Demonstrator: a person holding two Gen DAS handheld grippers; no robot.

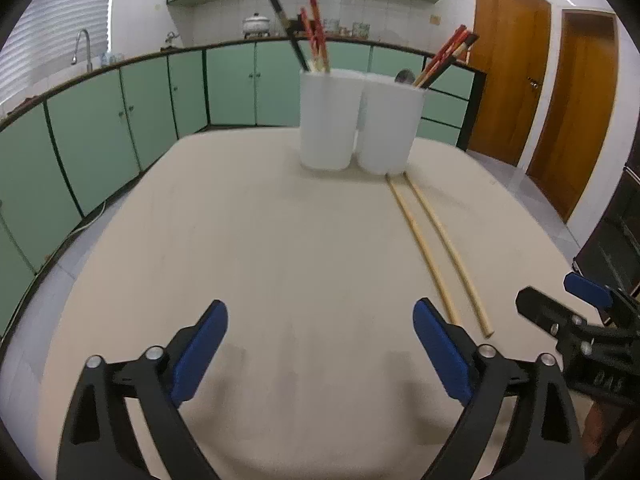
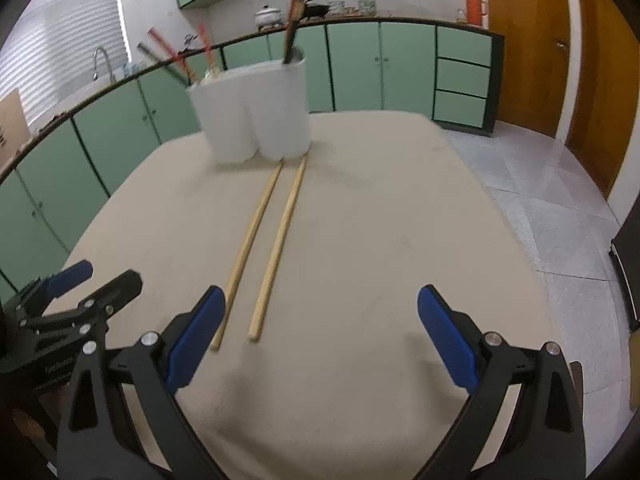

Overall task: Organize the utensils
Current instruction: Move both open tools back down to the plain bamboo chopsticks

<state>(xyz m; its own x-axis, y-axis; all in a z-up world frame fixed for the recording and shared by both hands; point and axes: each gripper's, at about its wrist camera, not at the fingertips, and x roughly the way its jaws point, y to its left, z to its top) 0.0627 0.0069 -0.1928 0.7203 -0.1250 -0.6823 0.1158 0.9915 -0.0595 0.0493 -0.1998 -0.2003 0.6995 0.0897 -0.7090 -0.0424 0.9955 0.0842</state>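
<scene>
Two plain wooden chopsticks [image 1: 436,248] lie side by side on the beige table [image 1: 260,240], running from the white holder toward me. They show in the right wrist view [image 2: 266,236] too. The white multi-cup utensil holder [image 1: 356,120] stands at the far side with red and black chopsticks [image 1: 316,36] upright in it; it also shows in the right wrist view [image 2: 256,108]. My left gripper [image 1: 320,348] is open and empty, left of the wooden pair. My right gripper [image 2: 320,340] is open and empty, its left finger beside the near ends of the wooden chopsticks.
Green cabinets [image 1: 120,120] with a dark countertop curve round the back and left. Wooden doors [image 1: 508,72] stand at the right. Tiled floor [image 2: 560,208] lies beyond the table's right edge. A dark appliance [image 1: 616,240] stands at the right.
</scene>
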